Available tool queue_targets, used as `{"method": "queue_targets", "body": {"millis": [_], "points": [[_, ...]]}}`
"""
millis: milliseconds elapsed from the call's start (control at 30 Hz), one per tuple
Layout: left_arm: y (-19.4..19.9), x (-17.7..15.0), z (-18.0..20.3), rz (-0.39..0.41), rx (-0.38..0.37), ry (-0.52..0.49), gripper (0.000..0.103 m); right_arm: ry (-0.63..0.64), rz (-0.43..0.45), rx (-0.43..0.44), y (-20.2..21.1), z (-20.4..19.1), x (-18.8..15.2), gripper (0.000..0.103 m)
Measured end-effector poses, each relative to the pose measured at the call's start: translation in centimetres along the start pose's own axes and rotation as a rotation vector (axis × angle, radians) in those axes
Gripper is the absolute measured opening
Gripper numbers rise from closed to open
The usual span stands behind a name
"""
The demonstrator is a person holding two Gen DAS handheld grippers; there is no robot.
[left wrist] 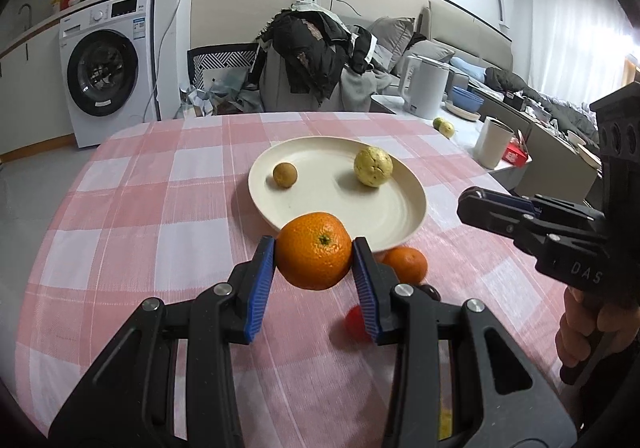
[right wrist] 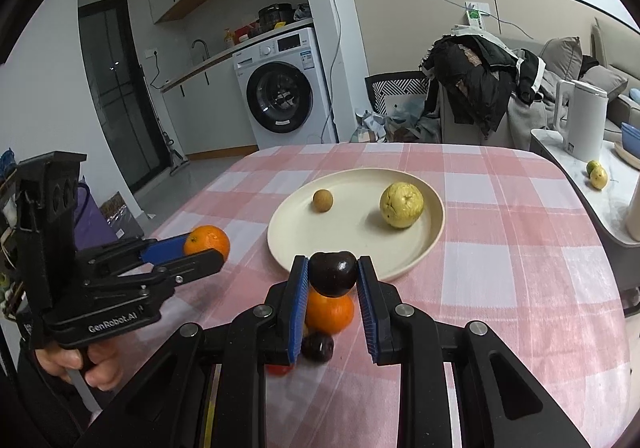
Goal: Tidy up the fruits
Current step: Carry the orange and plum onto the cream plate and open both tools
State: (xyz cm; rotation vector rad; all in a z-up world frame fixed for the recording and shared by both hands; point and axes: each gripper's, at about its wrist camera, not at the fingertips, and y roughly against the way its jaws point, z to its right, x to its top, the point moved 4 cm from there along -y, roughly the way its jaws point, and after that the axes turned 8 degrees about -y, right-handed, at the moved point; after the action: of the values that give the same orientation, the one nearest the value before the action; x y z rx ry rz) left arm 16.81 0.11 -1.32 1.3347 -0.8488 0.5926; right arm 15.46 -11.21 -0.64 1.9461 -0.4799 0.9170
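Left gripper (left wrist: 314, 250) clamped on an orange (left wrist: 313, 249), blue pads tight on both sides, fruit lifted clear of the pink check tablecloth (left wrist: 132, 208); in the right wrist view the same gripper sits over the table's left edge with the orange at its tips. Cream plate (left wrist: 360, 222) sits mid-table toward the far edge, carrying a small brown fruit (left wrist: 285, 175) on its left part and a yellow-green guava (left wrist: 373, 167) on its right part, the two well apart. Just off the plate's near rim on the cloth: a second orange (left wrist: 405, 265), a dark plum (right wrist: 317, 346) touching or just beside it, and a red fruit (left wrist: 356, 322) nearest the near edge, mostly hidden by the fingers. Right gripper (right wrist: 333, 274) closed on a dark cherry-like fruit (right wrist: 334, 273), held above the second orange and in front of the plate's near rim. Off the table's right edge, a counter (right wrist: 576, 164) holds a white kettle (right wrist: 580, 120) and two small green-yellow fruits (right wrist: 597, 175).
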Motion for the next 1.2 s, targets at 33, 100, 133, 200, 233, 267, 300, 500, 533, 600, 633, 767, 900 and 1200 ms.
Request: {"method": "queue_targets", "body": {"millis": [33,100,133,200,233,267,300,500,533,600,633,767,900,1200], "points": [[-0.2,0.2,-0.1,0.002,0.001,0.0,0.036,0.001,-0.001,-0.005,-0.2,0.0,0.1,0.025],[-0.5,0.4,-0.1,0.002,0.002,0.0,0.036,0.007,-0.004,-0.013,-0.7,0.0,0.4,0.025],[-0.7,0.6,-0.2,0.005,0.003,-0.001,0.036,0.009,-0.006,-0.014,-1.0,0.0,0.6,0.025],[-1.2,1.1,-0.3,0.009,0.007,-0.003,0.036,0.008,-0.009,-0.016,-1.4,0.0,0.8,0.025],[-1.4,1.3,-0.3,0.011,0.009,-0.002,0.036,0.006,-0.008,-0.015,-1.6,0.1,0.9,0.025],[-1.6,1.5,-0.4,0.012,0.009,-0.002,0.036,0.004,-0.008,-0.017,-1.8,0.1,1.0,0.025],[-1.8,1.6,-0.5,0.014,0.009,-0.003,0.036,0.0,-0.008,-0.019,-2.0,0.2,1.1,0.025],[-2.9,2.2,-0.6,0.016,0.011,-0.007,0.036,-0.02,-0.008,-0.033,-3.1,0.7,1.7,0.025],[-3.2,2.3,-0.6,0.015,0.009,-0.005,0.036,-0.023,-0.009,-0.036,-3.3,0.8,1.8,0.025],[-3.8,2.4,-0.6,0.011,0.004,-0.003,0.036,-0.032,-0.012,-0.039,-3.5,1.0,1.7,0.025],[-4.0,2.5,-0.7,0.009,0.004,-0.002,0.036,-0.037,-0.014,-0.042,-3.7,1.2,1.7,0.025],[-5.0,2.4,-0.6,-0.002,0.008,-0.006,0.036,-0.057,-0.031,-0.05,-4.3,1.8,1.4,0.025],[-6.3,2.3,-0.4,-0.021,0.009,-0.015,0.036,-0.068,-0.05,-0.051,-4.8,2.1,1.0,0.025],[-8.2,1.7,0.3,-0.051,0.023,-0.045,0.036,-0.068,-0.073,-0.066,-5.8,2.4,0.6,0.025]]}}
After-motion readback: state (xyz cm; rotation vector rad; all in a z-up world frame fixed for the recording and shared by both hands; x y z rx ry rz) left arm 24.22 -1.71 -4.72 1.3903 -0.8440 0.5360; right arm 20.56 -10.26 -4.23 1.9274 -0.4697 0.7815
